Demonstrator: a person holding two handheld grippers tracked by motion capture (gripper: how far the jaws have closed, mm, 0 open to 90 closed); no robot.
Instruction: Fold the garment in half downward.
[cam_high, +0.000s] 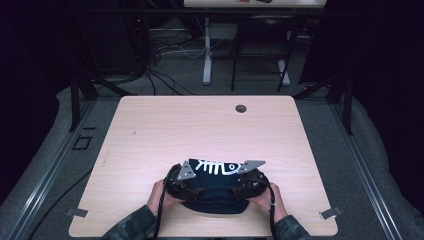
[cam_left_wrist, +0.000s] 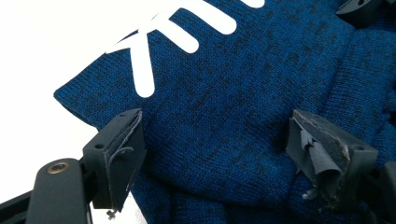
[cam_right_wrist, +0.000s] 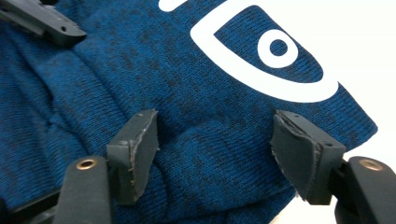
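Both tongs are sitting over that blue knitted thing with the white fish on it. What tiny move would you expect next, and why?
Probably closing both tongs: the left tongs and right tongs stand open astride folds of the blue knit, gripping nothing yet.

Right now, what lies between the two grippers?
In the high view, the blue knit garment fills the stretch between the left gripper and the right gripper, its white fish-skeleton print just beyond them.
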